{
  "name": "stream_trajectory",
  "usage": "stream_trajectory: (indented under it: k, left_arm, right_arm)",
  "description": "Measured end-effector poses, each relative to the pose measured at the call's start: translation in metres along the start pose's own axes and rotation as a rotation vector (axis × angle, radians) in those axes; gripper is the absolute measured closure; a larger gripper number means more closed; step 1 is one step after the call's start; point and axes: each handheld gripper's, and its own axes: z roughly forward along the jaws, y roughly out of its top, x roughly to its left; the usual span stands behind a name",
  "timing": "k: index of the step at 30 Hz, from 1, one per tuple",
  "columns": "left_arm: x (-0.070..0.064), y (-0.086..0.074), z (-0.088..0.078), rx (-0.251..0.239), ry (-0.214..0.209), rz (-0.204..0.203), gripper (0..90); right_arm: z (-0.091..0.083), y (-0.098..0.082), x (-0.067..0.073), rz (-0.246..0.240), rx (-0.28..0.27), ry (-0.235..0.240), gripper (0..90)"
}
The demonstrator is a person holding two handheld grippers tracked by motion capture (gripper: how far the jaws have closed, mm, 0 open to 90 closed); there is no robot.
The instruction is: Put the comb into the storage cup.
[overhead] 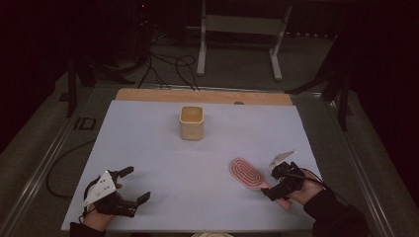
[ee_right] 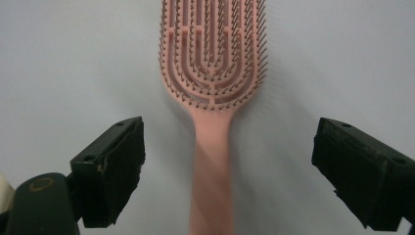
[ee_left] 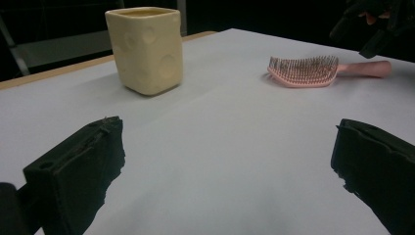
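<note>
Both grippers' jaws gape wide, right gripper (ee_right: pixel 227 169) straddling the hairbrush (ee_right: pixel 213 73) handle untouched.

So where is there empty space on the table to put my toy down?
Lots of bare room: the white sheet between the yellow cup and the left gripper, and its far corners. It's crowded near the pink hairbrush, where the right gripper hovers over its handle.

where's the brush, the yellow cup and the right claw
pink hairbrush (ee_right: pixel 213 58), right gripper view, on its bristled head
yellow cup (overhead: pixel 191 124), high view, on its front wall
right claw (overhead: pixel 278 181), high view, midway between its tips, above the brush handle
</note>
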Motion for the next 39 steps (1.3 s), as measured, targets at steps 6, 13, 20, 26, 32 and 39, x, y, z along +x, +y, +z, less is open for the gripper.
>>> stream_trajectory:
  k: [6,13,20,26,32,39]
  left_arm:
    - [0.0,0.0,0.0,0.001,0.0,0.0,0.1]
    - [0.0,0.0,0.0,0.003,-0.003,0.0,0.1]
    - [0.0,0.0,0.0,0.002,-0.004,0.0,0.1]
    - [0.0,0.0,0.0,0.002,-0.006,-0.002,0.1]
    - [0.0,0.0,0.0,0.001,-0.005,-0.003,0.1]
    - [0.0,0.0,0.0,0.001,-0.005,-0.003,0.1]
  right_arm:
    - [0.006,0.002,-0.001,0.031,0.049,0.041,12.9]
    - [0.014,0.004,0.001,0.002,0.096,0.04,12.9]
    - [0.018,0.008,0.002,0.023,0.104,0.027,9.8]
    - [0.02,0.009,0.002,0.035,0.124,0.054,16.7]
    - [0.024,0.009,0.003,0.032,0.153,0.057,25.8]
    - [0.029,0.01,0.003,0.014,0.173,0.052,43.0]
